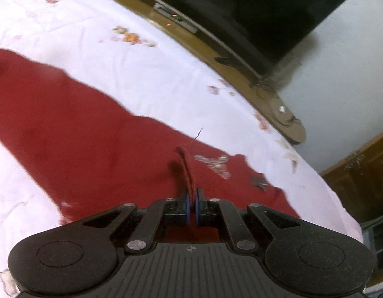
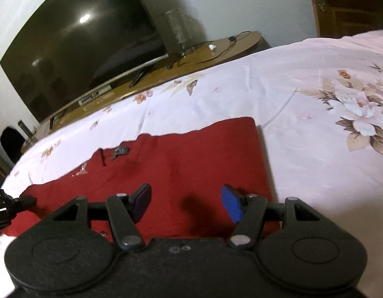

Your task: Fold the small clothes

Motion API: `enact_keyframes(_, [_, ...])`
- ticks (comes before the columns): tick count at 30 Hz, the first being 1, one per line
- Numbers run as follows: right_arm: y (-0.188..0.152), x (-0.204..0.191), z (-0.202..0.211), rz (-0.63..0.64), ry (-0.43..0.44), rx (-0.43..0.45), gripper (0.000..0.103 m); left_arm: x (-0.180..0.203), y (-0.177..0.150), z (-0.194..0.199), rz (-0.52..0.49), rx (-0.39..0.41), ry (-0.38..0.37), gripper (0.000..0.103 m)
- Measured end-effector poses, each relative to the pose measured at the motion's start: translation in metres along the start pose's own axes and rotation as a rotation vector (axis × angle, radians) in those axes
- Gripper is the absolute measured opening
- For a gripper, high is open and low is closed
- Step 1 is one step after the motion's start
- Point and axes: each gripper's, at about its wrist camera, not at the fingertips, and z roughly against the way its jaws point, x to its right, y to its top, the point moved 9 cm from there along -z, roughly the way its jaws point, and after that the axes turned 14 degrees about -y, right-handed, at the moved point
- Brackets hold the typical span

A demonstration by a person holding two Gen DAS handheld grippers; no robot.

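A dark red small garment point(image 1: 92, 134) lies spread on a white floral bedsheet point(image 1: 141, 69). My left gripper point(image 1: 191, 206) is shut on a pinched-up ridge of the red cloth, which stands up between the blue pads. In the right wrist view the same red garment point(image 2: 191, 156) lies flat, with a small silver decoration point(image 2: 120, 151) near its far edge. My right gripper point(image 2: 186, 201) is open and empty, hovering just above the garment's near part. The left gripper point(image 2: 7, 208) shows at the left edge of that view.
A large dark TV point(image 2: 79, 42) stands on a wooden stand point(image 2: 191, 57) beyond the bed's far edge, with cables and a clear cylinder point(image 2: 176, 27) on it. A wooden cabinet point(image 1: 360, 173) stands at the right. The sheet point(image 2: 315, 99) stretches wide to the right.
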Motion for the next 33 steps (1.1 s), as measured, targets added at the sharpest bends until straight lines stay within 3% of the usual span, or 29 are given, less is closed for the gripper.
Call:
enact_keyframes(2, [-0.002,-0.004,-0.004,0.015,-0.001,-0.006,0.062,-0.015,-0.003,-0.002,0.015,0.000,0.026,0.003])
enact_keyframes(6, [-0.009,0.000,-0.020,0.046,-0.055,-0.047,0.060,-0.031,-0.016,-0.024,0.001,-0.078,0.072,0.003])
enact_keyframes(10, [-0.016,-0.003,-0.023,0.111,-0.071,-0.060,0.060,-0.019,-0.016,-0.016,-0.060,-0.088,0.112,0.004])
enact_keyframes(14, [-0.009,0.005,-0.005,0.067,-0.061,-0.023,0.061,-0.006,-0.011,0.011,-0.143,-0.039,0.140,0.004])
enact_keyframes(17, [-0.019,0.009,-0.013,0.108,-0.067,-0.085,0.058,0.003,-0.007,0.024,-0.175,-0.020,0.120,0.004])
enact_keyframes(20, [-0.009,0.017,-0.005,0.063,-0.049,-0.063,0.058,0.012,-0.003,0.024,-0.200,-0.022,0.099,0.004])
enact_keyframes(24, [0.013,0.035,-0.006,0.008,-0.085,-0.042,0.058,0.022,-0.005,0.006,-0.187,-0.061,0.063,0.004])
enact_keyframes(31, [0.024,0.046,-0.034,-0.047,-0.074,-0.093,0.056,0.002,-0.014,-0.031,-0.186,-0.111,0.137,0.004])
enact_keyframes(33, [0.025,0.045,-0.045,-0.051,-0.061,-0.111,0.053,-0.004,-0.016,-0.032,-0.172,-0.091,0.116,0.004])
